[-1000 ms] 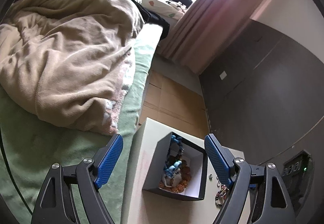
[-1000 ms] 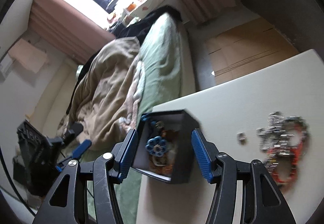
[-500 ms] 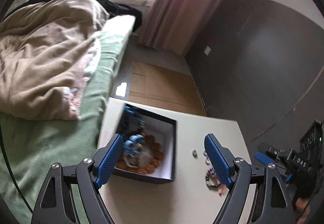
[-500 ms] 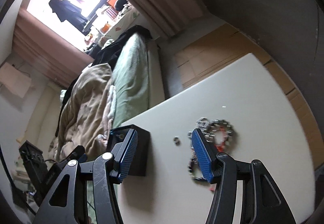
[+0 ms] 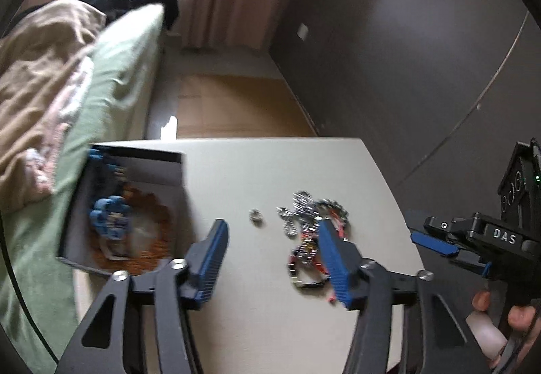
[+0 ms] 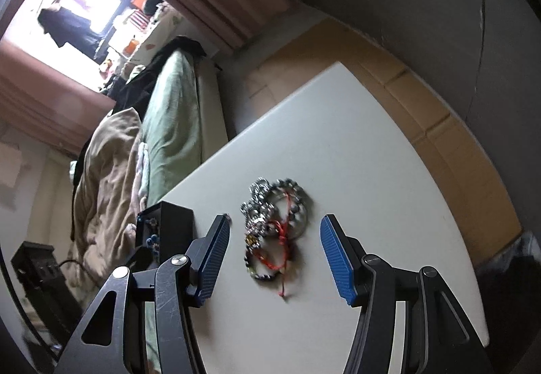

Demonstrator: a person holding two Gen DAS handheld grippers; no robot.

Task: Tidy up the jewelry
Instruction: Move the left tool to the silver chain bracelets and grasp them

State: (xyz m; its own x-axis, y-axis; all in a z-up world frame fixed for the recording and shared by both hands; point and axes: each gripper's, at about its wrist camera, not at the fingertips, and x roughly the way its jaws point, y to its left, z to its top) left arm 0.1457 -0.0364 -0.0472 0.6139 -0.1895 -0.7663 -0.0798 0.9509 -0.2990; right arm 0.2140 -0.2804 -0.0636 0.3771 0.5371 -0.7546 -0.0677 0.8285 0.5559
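A pile of bracelets and chains [image 5: 306, 232], silver, dark and red, lies on the pale table [image 5: 270, 171]; it also shows in the right wrist view [image 6: 274, 225]. A small silver ring [image 5: 256, 215] lies left of the pile. A dark open box [image 5: 125, 201] at the table's left edge holds blue and amber bead jewelry; it also shows in the right wrist view [image 6: 165, 228]. My left gripper [image 5: 270, 245] is open and empty above the table between box and pile. My right gripper [image 6: 274, 245] is open and empty, its jaws either side of the pile, above it.
A bed with green sheet [image 5: 111, 86] and beige blanket [image 5: 37, 69] runs along the table's left side. A dark wall [image 5: 405, 52] stands to the right. Cardboard [image 5: 230, 103] covers the floor beyond the table. The right gripper's body [image 5: 480, 238] enters the left wrist view at right.
Both grippers have swung right, away from the box and over to the pile of bracelets. The right gripper now straddles the pile. Both stay open.
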